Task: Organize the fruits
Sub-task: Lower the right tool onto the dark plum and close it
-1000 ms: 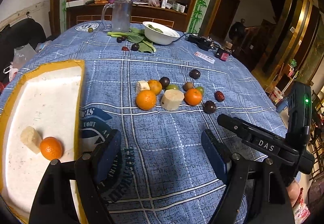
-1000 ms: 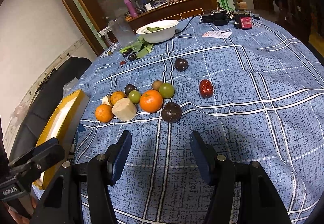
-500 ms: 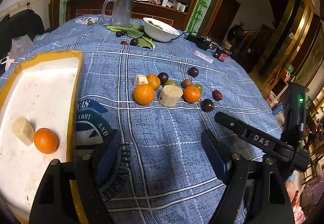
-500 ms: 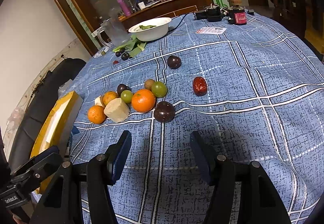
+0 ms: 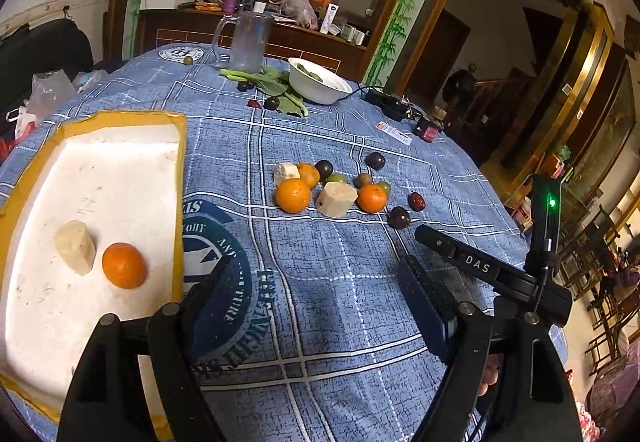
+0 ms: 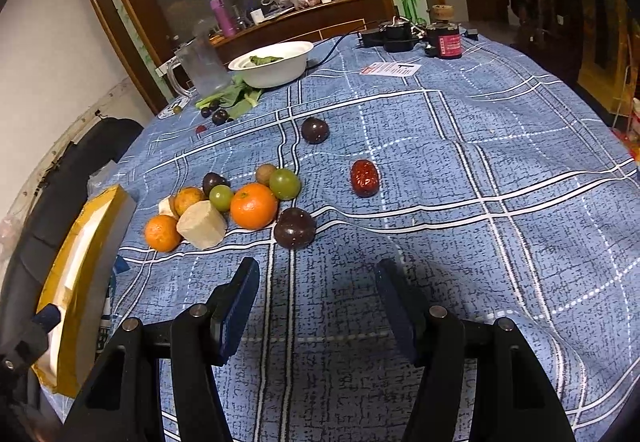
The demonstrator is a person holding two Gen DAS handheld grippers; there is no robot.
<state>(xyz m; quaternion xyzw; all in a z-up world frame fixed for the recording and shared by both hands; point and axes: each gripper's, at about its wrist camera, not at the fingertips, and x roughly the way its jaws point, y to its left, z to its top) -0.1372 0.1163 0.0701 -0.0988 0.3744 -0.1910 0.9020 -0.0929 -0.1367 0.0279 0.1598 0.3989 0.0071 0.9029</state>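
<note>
A white tray with a yellow rim (image 5: 120, 162) lies at the left and holds a pale chunk (image 5: 75, 252) and an orange (image 5: 124, 265). A fruit cluster sits mid-table: an orange (image 5: 293, 195), a pale chunk (image 5: 336, 199), another orange (image 5: 372, 198), dark plums (image 6: 295, 228), green fruits (image 6: 284, 183) and a red date (image 6: 364, 178). My left gripper (image 5: 316, 294) is open and empty, over the cloth beside the tray. My right gripper (image 6: 316, 298) is open and empty, just short of the nearest plum.
A white bowl (image 5: 318, 84) with greens, a glass jug (image 5: 244, 40), loose leaves and small dark fruits stand at the far side. A black device and a red jar (image 6: 444, 38) sit at the far right. The tray's edge shows in the right wrist view (image 6: 84, 262).
My left gripper has shifted left and a little back, so the tray's fruit sits further into view. My right gripper has drawn slightly closer to the fruit cluster. Both stay open.
</note>
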